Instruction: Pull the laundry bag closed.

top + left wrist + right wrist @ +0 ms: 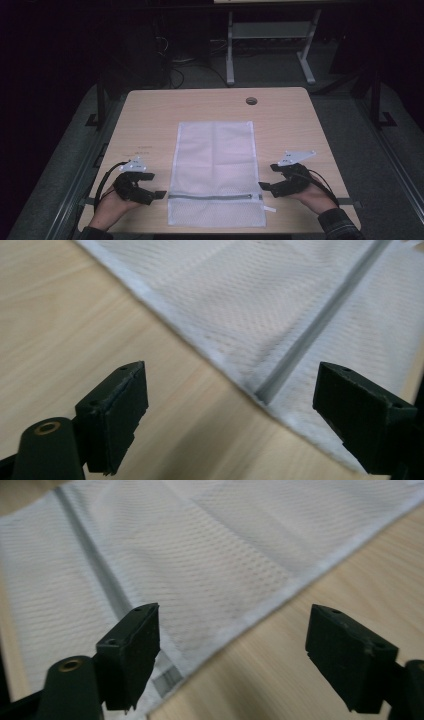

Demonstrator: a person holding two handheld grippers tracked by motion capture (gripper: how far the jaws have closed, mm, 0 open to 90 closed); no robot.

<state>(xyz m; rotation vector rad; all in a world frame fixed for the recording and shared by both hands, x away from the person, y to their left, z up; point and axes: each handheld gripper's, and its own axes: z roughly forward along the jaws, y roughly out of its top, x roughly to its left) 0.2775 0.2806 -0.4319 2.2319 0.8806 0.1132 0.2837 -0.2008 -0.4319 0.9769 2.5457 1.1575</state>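
A white mesh bag (pixel 215 170) lies flat on the light wooden table (pixel 150 115), with its grey zipper (pixel 215 196) running across near the front edge. My left gripper (pixel 156 185) rests open beside the bag's left edge, level with the zipper. In the left gripper view the jaws (pixel 230 410) stand wide apart over bare wood, and the zipper's end (pixel 320 325) and the bag's hem (pixel 260 300) lie just ahead. My right gripper (pixel 267 176) is open at the bag's right edge. Its jaws (pixel 232 645) straddle the hem of the bag (pixel 200 545) without touching it.
A round cable hole (pixel 251 101) sits near the table's far edge. A small white tab (pixel 270 209) sticks out at the bag's front right corner. Behind the table stands a white desk frame (pixel 270 45) on dark floor.
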